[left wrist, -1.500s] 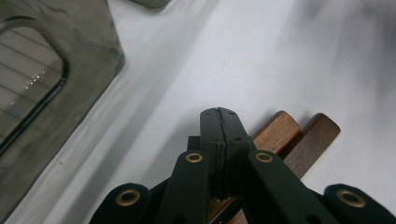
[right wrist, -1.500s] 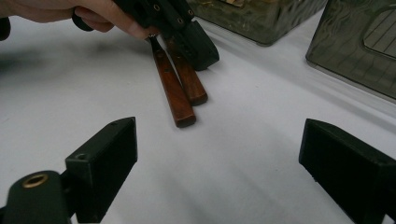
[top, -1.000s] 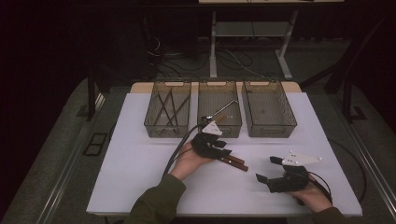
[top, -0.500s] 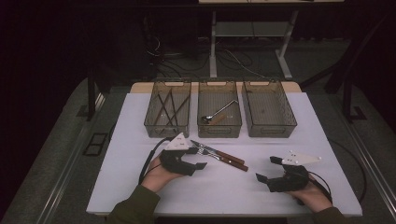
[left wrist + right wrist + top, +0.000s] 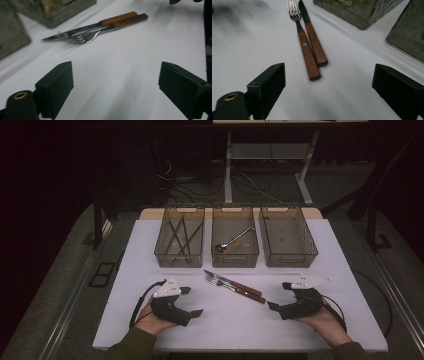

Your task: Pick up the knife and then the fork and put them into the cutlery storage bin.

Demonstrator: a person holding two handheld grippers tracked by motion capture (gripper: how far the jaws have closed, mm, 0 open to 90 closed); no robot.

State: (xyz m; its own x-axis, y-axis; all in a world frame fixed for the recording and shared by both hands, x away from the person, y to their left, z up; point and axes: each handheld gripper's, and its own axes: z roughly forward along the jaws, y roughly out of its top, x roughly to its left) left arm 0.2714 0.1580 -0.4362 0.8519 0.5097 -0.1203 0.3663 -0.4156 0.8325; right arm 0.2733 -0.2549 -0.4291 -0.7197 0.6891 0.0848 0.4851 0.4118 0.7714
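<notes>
A knife point(image 5: 247, 288) and a fork point(image 5: 252, 296), both with wooden handles, lie side by side on the white table point(image 5: 225, 330), just in front of the middle basket. My left gripper point(image 5: 194, 301) rests at the front left, pointing right at them. Its jaws have just been opening and stand wide with nothing between them. My right gripper point(image 5: 277, 295) sits at the front right, open and empty, pointing left. The left gripper view has the knife point(image 5: 117, 18) and fork point(image 5: 130, 20) ahead of the gripper point(image 5: 116, 75). The right gripper view has the fork point(image 5: 308, 60) and knife point(image 5: 317, 47) just ahead of the gripper point(image 5: 328, 75).
Three mesh baskets stand in a row at the back. The left basket point(image 5: 177, 261) holds several thin dark sticks, the middle basket point(image 5: 235, 261) a wooden-handled spoon point(image 5: 235, 242), and the right basket point(image 5: 290, 261) holds nothing. Dark floor and cables surround the table.
My left gripper has drawn back from the middle basket to the table's front left, and its jaws have opened. The spoon now lies in the middle basket. The right gripper has stayed put.
</notes>
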